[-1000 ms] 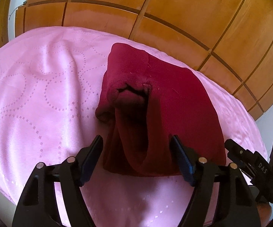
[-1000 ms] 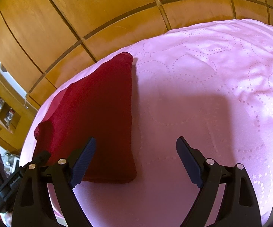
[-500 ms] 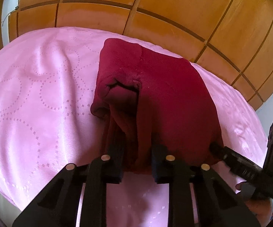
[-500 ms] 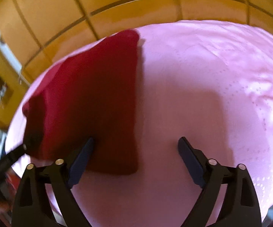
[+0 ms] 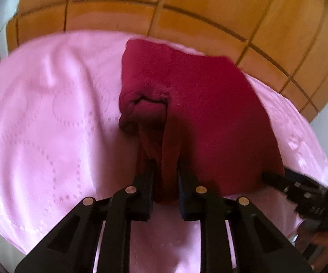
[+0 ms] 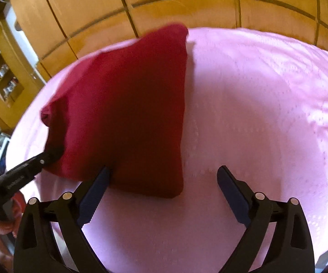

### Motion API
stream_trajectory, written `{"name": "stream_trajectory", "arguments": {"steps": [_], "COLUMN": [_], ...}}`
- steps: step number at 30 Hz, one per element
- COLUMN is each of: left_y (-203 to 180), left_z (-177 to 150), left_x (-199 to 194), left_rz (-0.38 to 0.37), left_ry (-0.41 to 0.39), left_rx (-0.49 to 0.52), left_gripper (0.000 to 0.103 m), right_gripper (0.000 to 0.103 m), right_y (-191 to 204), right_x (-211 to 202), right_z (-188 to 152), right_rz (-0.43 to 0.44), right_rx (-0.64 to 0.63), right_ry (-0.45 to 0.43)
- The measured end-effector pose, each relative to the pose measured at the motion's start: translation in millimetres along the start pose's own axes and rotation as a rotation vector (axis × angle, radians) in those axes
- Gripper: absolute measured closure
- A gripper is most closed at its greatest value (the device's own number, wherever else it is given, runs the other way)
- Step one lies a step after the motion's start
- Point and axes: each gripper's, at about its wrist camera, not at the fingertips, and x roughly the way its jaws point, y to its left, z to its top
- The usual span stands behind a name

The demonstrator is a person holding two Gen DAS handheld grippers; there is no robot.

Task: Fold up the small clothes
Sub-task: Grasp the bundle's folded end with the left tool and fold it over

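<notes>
Bright daylight, motion blur, fisheye-warped edges

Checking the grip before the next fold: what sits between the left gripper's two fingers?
In the left wrist view, a bunched fold of the dark red garment sits between the left gripper fingers, whose jaws are opening slightly; pink bedspread lies beneath.

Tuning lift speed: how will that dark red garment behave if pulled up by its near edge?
Likely floppy: the dark red garment bunches into soft folds between the left hand-held gripper pads. Probably light. It may drag rather than slide on the pink bedspread.
</notes>
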Motion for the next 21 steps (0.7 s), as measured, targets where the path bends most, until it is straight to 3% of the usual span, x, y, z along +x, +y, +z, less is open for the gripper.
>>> {"name": "stream_trajectory", "arguments": {"steps": [1, 3, 5, 9, 10, 13, 17, 21], "left_y": [-1.3, -0.5, 1.5, -5.7, -11.3, -28.0, -45.8, -42.8], "left_z": [0.5, 2.8, 9.5, 34.6, 43.8, 69.9, 95.3, 104.6], "left_x": [-5.1, -18.6, -38.9, -63.5, -62.0, -44.2, -1.6, 50.6], "left_rz": [0.003, 0.004, 0.015, 0.041, 0.039, 0.029, 0.038, 0.141], "left_ry": [-0.007, -0.041, -0.115, -0.237, -0.242, -0.218, -0.121, -0.02], "left_rx": [0.008, 0.004, -0.011, -0.004, 0.01, 0.053, 0.104, 0.136], "left_gripper": [0.079, 0.064, 0.055, 0.053, 0.053, 0.053, 0.058, 0.065], "right_gripper": [0.009, 0.009, 0.009, 0.009, 0.014, 0.035, 0.04, 0.046], "right_y": [-2.5, -12.1, -22.8, -34.3, -33.2, -22.5, 0.1, 23.0], "right_x": [-7.4, -25.6, -41.3, -43.8, -41.8, -33.7, -15.7, 11.7], "right_z": [1.1, 6.9, 16.7, 45.7, 52.8, 74.6, 101.9, 118.8], "right_rz": [0.003, 0.012, 0.018, 0.017, 0.009, 0.033, 0.077, 0.054], "right_rx": [0.004, 0.032, 0.077, 0.106, 0.101, 0.07, 0.019, -0.052], "right_ry": [-0.032, -0.113, -0.186, -0.221, -0.219, -0.228, -0.204, -0.174]}}
